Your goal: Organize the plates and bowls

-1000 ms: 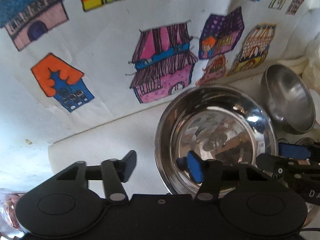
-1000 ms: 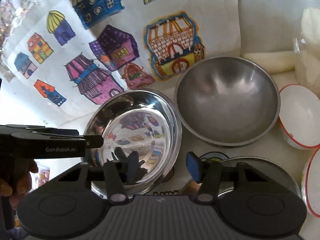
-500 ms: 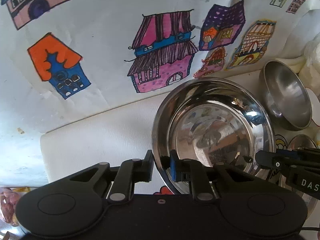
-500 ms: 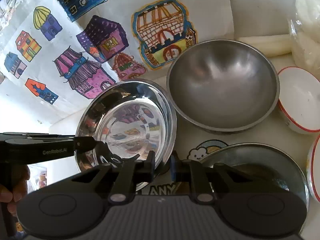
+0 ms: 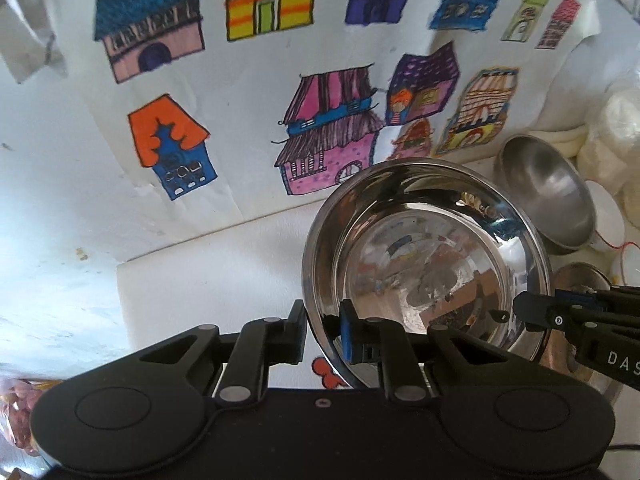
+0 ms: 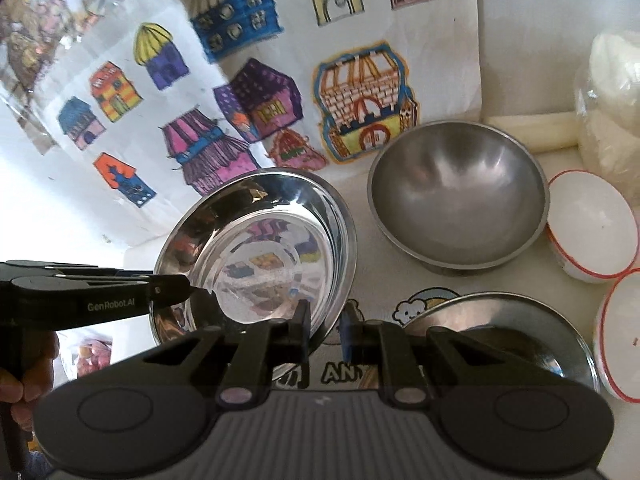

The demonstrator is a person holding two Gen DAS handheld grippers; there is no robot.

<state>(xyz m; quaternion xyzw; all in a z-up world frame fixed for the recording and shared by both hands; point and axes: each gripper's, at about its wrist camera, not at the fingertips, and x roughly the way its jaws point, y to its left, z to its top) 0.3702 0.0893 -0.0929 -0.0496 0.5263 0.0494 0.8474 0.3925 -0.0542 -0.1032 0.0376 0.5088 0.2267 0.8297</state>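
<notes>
Left gripper [image 5: 323, 330] pinched on near rim of shiny steel bowl [image 5: 426, 256], one finger outside wall, one inside. Right gripper [image 6: 325, 330] clamped on same bowl's opposite rim [image 6: 256, 252]. Bowl tilted, held between both, over white table [image 5: 208, 280]. Matte steel bowl [image 6: 458, 196] just right of it, upright. Steel plate [image 6: 500, 340] near right gripper. White red-rimmed bowls [image 6: 592, 228] far right. House drawings [image 5: 332, 136] on wall behind.

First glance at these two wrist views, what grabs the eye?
The shiny steel bowl in the middle, tilted, with the left gripper and the right gripper each pinching its rim on opposite sides. Behind it, a white backdrop covered in bright drawings of houses. To the right sit a duller steel bowl and red-rimmed white bowls.
</notes>
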